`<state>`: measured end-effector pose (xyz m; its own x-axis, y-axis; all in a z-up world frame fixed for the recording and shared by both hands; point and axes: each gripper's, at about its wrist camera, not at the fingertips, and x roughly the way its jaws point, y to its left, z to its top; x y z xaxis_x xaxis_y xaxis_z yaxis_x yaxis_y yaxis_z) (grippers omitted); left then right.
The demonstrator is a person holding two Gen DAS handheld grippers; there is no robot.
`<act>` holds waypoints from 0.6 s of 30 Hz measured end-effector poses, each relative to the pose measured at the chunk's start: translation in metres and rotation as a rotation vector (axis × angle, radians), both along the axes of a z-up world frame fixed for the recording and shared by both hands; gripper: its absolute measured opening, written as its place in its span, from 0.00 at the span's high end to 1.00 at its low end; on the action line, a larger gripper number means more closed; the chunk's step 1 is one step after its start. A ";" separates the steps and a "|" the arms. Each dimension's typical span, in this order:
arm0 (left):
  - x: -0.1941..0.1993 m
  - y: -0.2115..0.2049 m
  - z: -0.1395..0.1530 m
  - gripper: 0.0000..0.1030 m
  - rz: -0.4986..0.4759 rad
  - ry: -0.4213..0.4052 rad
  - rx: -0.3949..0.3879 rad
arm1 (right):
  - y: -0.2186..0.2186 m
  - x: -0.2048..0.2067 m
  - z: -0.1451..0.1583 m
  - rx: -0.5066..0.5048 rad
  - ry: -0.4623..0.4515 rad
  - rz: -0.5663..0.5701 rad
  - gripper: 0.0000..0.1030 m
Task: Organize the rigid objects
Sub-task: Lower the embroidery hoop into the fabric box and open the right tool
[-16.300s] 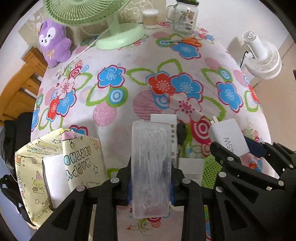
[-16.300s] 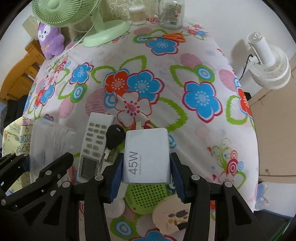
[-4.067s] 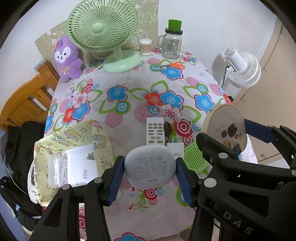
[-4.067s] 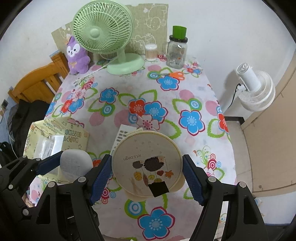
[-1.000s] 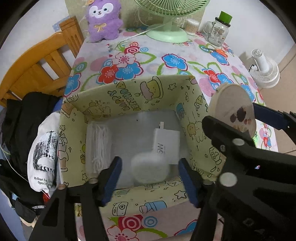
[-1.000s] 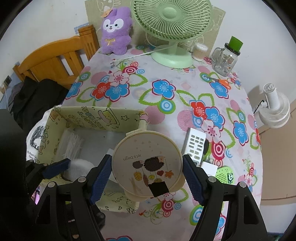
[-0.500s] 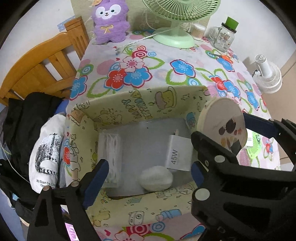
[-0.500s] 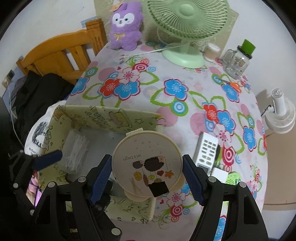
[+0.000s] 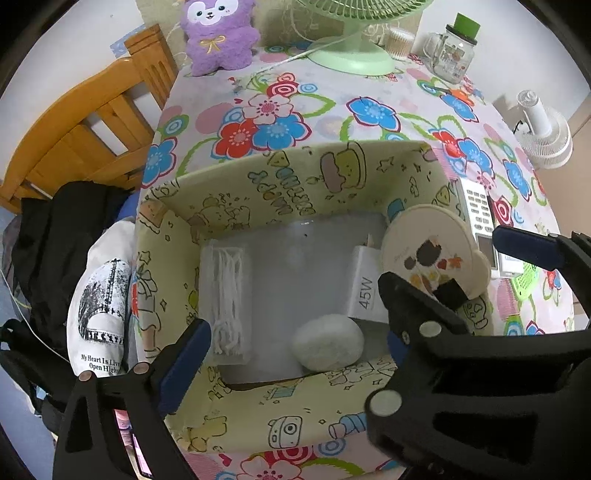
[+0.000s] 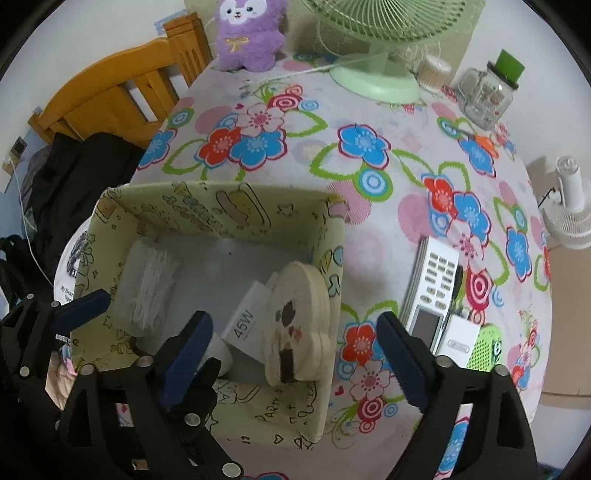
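Soft, even indoor light is filling both views, throwing only faint shadows. Fisheye distortion is bending the table [image 9: 332,92] edges and darkening the corners. The near gripper arms are looking slightly soft; the remote [image 10: 432,284] is showing slight motion blur.

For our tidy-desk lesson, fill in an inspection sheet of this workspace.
Surface: floral tablecloth.
Job's things: cartoon-print box holds 45W charger, white oval case and clear case of white strands; embroidery hoop leans tilted inside. Remote and green perforated item lie outside.
Clutter: green fan, purple plush, glass jar.
Grippers: left claw open, empty; right claw open, astride hoop.
Cables: fan cord.
Surroundings: wooden chair, white floor fan.
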<state>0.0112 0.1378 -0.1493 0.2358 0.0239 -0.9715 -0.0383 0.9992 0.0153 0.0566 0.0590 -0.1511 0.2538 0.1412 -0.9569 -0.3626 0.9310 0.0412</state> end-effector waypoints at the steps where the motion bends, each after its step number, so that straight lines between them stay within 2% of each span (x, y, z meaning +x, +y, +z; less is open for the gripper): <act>1: 0.000 -0.001 -0.001 0.05 -0.001 0.002 -0.001 | -0.001 -0.001 -0.001 -0.001 0.002 -0.002 0.06; 18: -0.005 -0.030 0.008 0.04 -0.042 -0.016 0.000 | -0.033 -0.011 0.007 0.013 -0.012 -0.047 0.04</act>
<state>0.0062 0.1083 -0.1417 0.2520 0.0137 -0.9676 0.0038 0.9999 0.0152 0.0460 0.0265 -0.1442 0.2716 0.1409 -0.9520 -0.3190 0.9465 0.0490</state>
